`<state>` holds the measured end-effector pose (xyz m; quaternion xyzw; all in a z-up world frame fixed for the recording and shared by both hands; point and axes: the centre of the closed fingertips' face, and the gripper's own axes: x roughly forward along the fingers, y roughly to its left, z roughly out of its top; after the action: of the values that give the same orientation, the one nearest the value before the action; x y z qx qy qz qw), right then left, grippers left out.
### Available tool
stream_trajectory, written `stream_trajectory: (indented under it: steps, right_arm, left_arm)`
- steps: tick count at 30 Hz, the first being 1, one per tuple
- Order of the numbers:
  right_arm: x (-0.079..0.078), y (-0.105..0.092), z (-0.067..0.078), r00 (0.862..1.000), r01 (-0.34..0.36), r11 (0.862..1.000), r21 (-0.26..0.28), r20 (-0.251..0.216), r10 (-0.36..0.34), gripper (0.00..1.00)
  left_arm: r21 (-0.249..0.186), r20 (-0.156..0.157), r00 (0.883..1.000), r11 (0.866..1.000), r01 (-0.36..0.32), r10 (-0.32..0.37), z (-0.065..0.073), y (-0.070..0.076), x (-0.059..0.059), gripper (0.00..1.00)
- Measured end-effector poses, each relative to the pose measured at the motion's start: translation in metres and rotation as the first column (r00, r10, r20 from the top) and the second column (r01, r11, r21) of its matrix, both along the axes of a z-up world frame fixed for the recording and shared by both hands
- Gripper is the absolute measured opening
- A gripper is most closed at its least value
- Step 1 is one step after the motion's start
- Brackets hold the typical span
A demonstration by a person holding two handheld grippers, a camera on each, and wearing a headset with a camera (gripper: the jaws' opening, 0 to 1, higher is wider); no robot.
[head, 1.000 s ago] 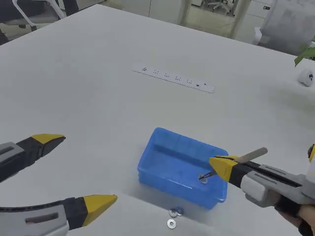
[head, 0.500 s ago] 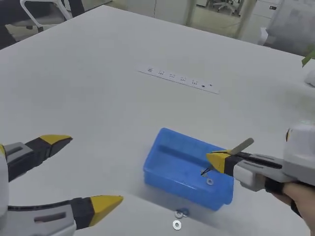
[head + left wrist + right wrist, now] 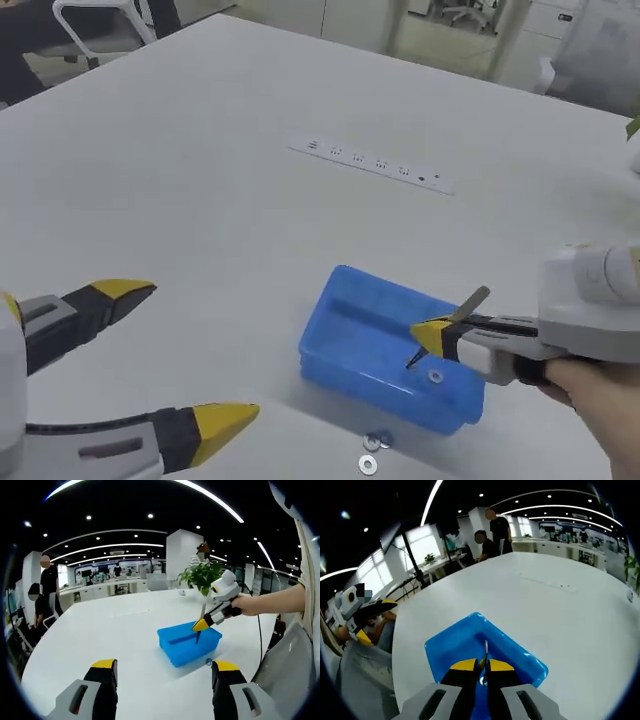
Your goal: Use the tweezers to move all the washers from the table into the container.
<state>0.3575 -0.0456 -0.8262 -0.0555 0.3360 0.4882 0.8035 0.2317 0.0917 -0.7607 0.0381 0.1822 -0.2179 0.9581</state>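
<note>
Head view — high, facing forward and down across the table (image 3: 200, 180), with the bin (image 3: 350, 372) near its lower edge.
Left gripper view — low, level over the tabletop, facing the bin from farther off.
Right gripper view — close above the bin, looking down into it.
Shared: bin, surrounding table.

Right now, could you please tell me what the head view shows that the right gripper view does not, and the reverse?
The head view gives you two washers lying on the table just outside the near wall of the blue container. The right gripper view gives you people standing by distant desks. Both share the blue container and the tweezers, pinched in the right gripper with their tips pointing into it.
</note>
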Motion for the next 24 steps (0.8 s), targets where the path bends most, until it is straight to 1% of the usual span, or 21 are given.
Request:
stream_trajectory:
  steps: [2,4,7,10,13,18,20,22,23,24]
  right_arm:
    - [0.0036,-0.0022,-0.0027,1.0,-0.003,1.0,-0.015,0.01,0.003,0.03]
    - [0.0033,-0.0024,-0.0041,1.0,-0.006,1.0,-0.024,0.01,0.007,0.03]
    - [0.0016,-0.0022,-0.0068,1.0,-0.011,0.999,-0.032,0.003,0.011,0.03]
    - [0.0006,-0.0024,-0.0081,1.0,-0.014,0.999,-0.041,0.009,0.015,0.03]
    - [0.0017,-0.0025,-0.0087,0.999,-0.026,0.998,-0.058,0.027,0.028,0.03]
    - [0.002,-0.0015,-0.0078,0.998,-0.041,0.997,-0.065,0.045,0.044,0.04]
    - [0.0013,-0.0013,-0.0074,0.996,-0.053,0.996,-0.074,0.064,0.058,0.04]
    - [0.0004,-0.0014,-0.007,0.996,-0.055,0.996,-0.073,0.068,0.06,0.04]
    - [-0.0004,-0.0018,-0.0065,0.996,-0.057,0.996,-0.071,0.071,0.062,0.04]
    - [-0.0007,-0.0024,-0.006,0.995,-0.056,0.996,-0.069,0.073,0.061,0.04]
  left_arm:
    - [-0.008,0.005,1.0,1.0,0.001,-0.001,0.0014,-0.0004,0.0004,0.78]
    - [-0.014,0.005,1.0,1.0,0.0,0.0,0.0016,-0.0001,0.0005,0.78]
    - [-0.01,0.004,1.0,1.0,-0.001,0.001,0.0013,0.0003,0.0005,0.78]
    - [-0.012,0.007,1.0,1.0,-0.004,0.004,0.0022,0.0008,0.0006,0.78]
    - [-0.013,0.009,1.0,1.0,-0.008,0.008,0.0028,0.0013,0.0008,0.77]
    - [-0.012,0.01,1.0,1.0,-0.01,0.01,0.0033,0.0013,0.0007,0.77]
    - [-0.011,0.009,1.0,1.0,-0.01,0.01,0.0031,0.001,0.0005,0.77]
    - [-0.018,0.015,1.0,1.0,-0.005,0.006,0.0048,-0.0006,0.0004,0.79]
    - [-0.027,0.026,1.0,1.0,-0.002,0.003,0.0074,-0.0022,0.0007,0.8]
    - [-0.031,0.03,1.0,1.0,-0.001,0.002,0.0083,-0.0028,0.0007,0.81]
